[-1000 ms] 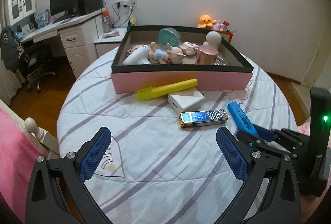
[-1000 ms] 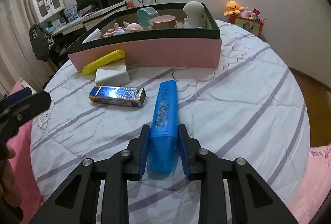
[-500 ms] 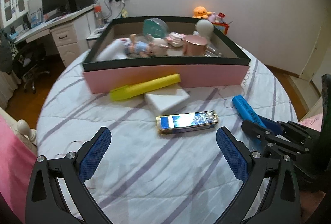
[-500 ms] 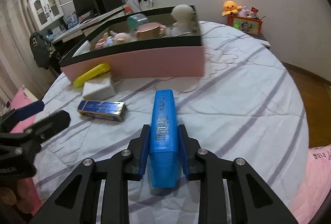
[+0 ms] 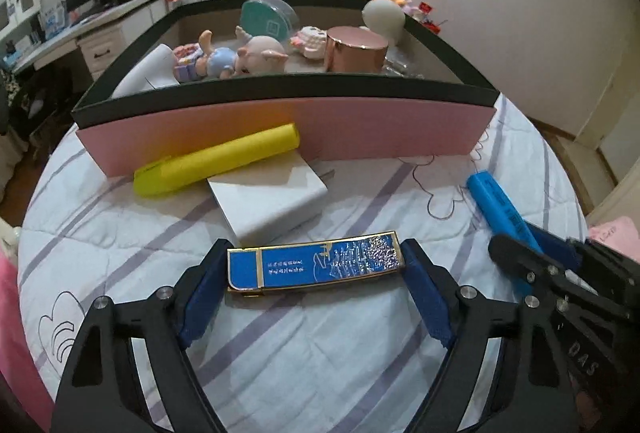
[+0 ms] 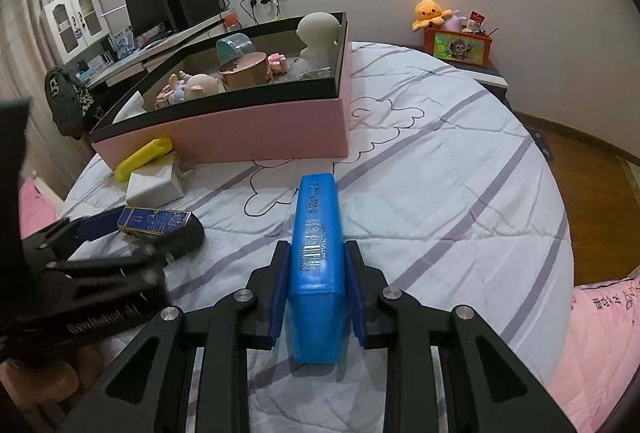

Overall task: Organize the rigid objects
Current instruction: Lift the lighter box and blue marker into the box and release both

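Right gripper (image 6: pixel 316 297) clamps the blue case (image 6: pixel 317 257); left gripper (image 5: pixel 314 285) brackets the gold-trimmed box (image 5: pixel 314 265) on the bed, jaws apart – next, squeeze, then lift toward the pink tray (image 5: pixel 360 129)

Open quilt (image 6: pixel 440 193) right of the pink box (image 5: pixel 360 125) gives clear passage; the box's front wall blocks ahead; yellow tube (image 5: pixel 216 161) and white box (image 5: pixel 268 201) crowd its left front; bare quilt lies nearer the left gripper (image 5: pixel 314 285).
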